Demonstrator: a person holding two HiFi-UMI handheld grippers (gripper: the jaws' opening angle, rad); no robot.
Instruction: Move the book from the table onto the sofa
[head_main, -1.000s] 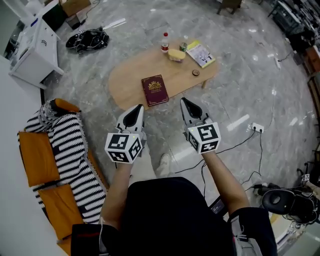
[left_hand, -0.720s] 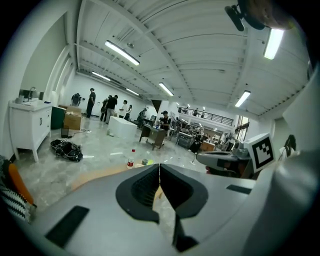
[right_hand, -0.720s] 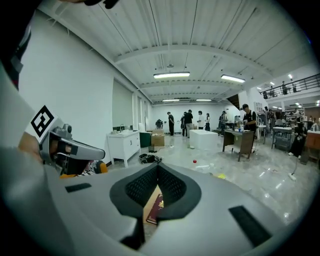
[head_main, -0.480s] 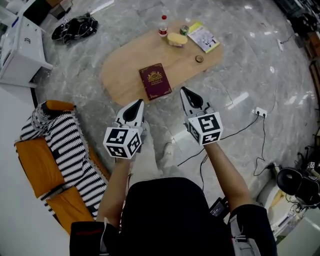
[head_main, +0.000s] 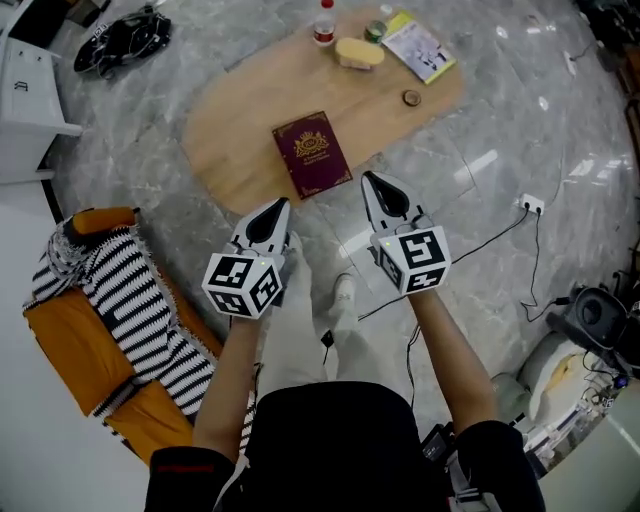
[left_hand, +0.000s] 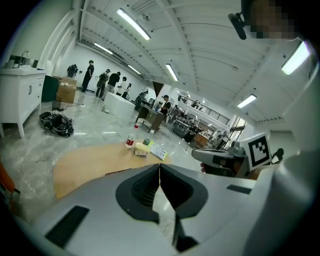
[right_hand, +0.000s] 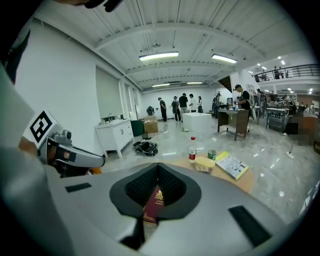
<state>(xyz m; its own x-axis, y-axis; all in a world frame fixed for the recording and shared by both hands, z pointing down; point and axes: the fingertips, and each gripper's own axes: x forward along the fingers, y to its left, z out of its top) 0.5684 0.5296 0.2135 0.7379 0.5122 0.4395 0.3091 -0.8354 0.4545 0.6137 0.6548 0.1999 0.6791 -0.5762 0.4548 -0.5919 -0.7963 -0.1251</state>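
A dark red book (head_main: 312, 154) with a gold emblem lies flat near the front edge of the low wooden table (head_main: 230, 130). The right gripper view frames the same book (right_hand: 153, 204) through the hollow behind the closed jaws. My left gripper (head_main: 281, 205) is shut and empty, held over the floor just short of the table, below and left of the book. To the book's lower right hangs my right gripper (head_main: 367, 180), also shut and empty. The orange sofa (head_main: 70, 335) with a striped blanket (head_main: 135, 300) sits at the lower left.
At the table's far end stand a red-capped bottle (head_main: 324, 24), a yellow block (head_main: 360, 52), a can (head_main: 377, 32), a magazine (head_main: 420, 45) and a small round lid (head_main: 411, 97). A white cabinet (head_main: 25, 95), a black bundle (head_main: 120, 40) and floor cables (head_main: 505, 245) lie around.
Both grippers have come down and forward toward the table, still shut. The book and table now sit closer to them in the head view; the sofa has shifted lower left.
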